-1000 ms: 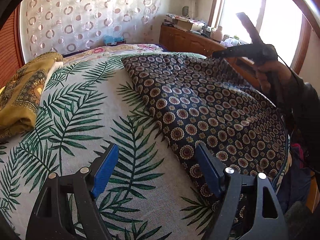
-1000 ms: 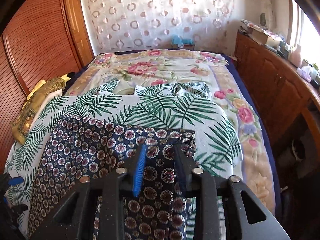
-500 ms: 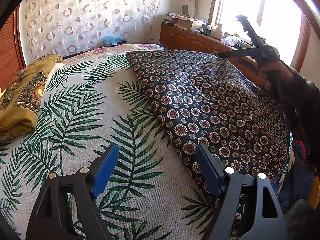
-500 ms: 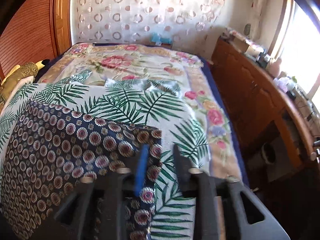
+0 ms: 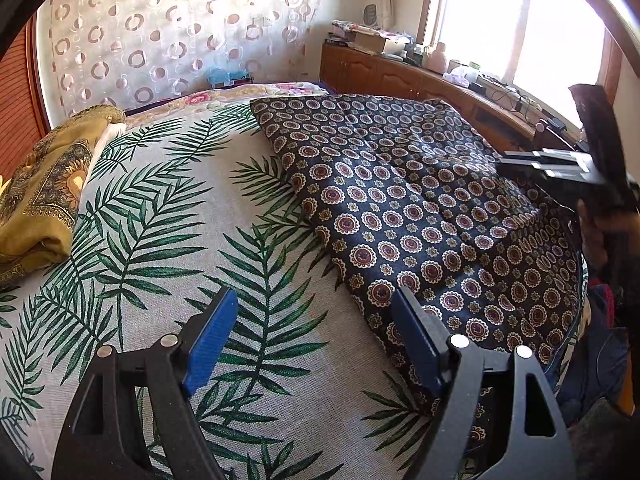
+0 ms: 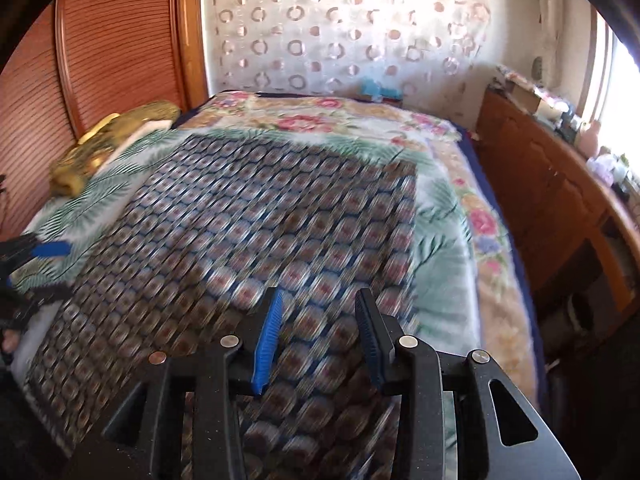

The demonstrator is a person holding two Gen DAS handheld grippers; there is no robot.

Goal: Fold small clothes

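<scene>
Spread across the right half of the palm-leaf sheet: a dark navy medallion-print cloth, one layer folded over another, its near corner lying just under the right finger of the left gripper. Left gripper's blue pads wide apart, holding nothing, poised above bare sheet beside the cloth's left edge. At the far right of the left wrist view, the right gripper seen side-on with a hand around its handle, above the cloth's right border.

From the right wrist view, heavily motion-blurred: the same cloth filling the middle of the bed, with the right gripper above its near part, blue pads parted and nothing between them. Contact with the fabric below not discernible through the blur. Left gripper's blue pad visible at the left edge, over the sheet.

Around: a folded mustard-yellow patterned cloth on the sheet's left side, well apart from the navy one. A floral blanket under the sheet, showing beyond it toward the ring-patterned curtain. A small blue object at the bed's far end. A wooden cabinet along the right of the bed, cluttered on top below the window. A slatted wooden door on the left.
</scene>
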